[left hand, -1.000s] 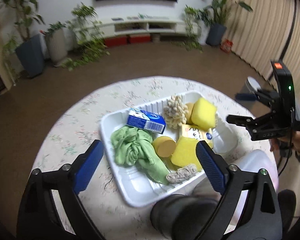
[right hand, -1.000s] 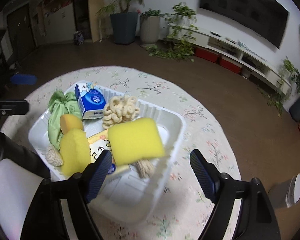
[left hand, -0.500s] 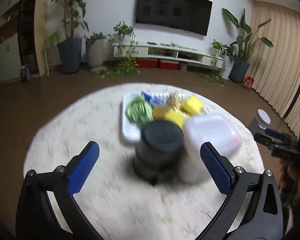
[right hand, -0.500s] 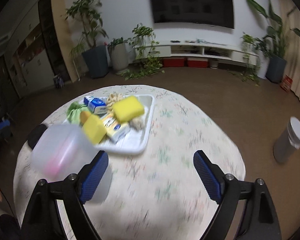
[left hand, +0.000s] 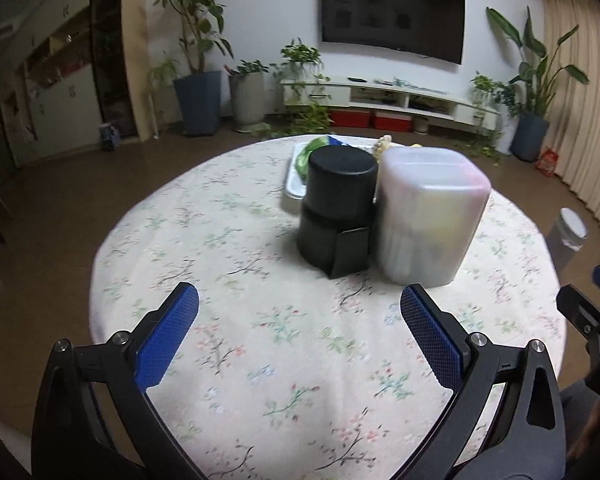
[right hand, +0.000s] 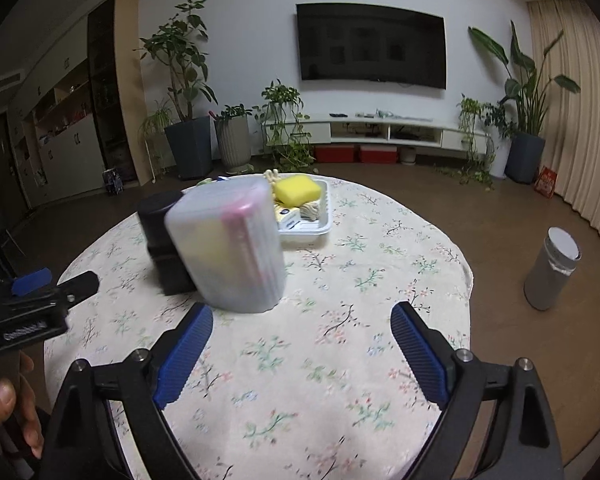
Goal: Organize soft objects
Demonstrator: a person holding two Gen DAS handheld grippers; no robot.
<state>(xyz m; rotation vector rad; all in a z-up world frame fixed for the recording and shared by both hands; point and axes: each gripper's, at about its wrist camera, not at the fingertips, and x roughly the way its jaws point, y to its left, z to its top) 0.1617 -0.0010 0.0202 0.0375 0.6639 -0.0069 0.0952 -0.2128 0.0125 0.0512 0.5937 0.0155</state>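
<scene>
Here a black canister (left hand: pixel 338 204) and frosted container (left hand: pixel 430 216) hide the tray (right hand: pixel 314 232).

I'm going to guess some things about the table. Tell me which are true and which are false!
1. The black tub stands right beside the frosted tub. True.
2. The right gripper is holding the yellow sponge. False: its jaws are open with nothing between them, having just been opening, and the sponge lies in the white tray.
3. The tray sits behind the two tubs. True.
4. The left gripper is squeezed shut. False: it is wide open and empty.
5. The tablecloth is plain blue. False: it is pale with little flowers.
</scene>
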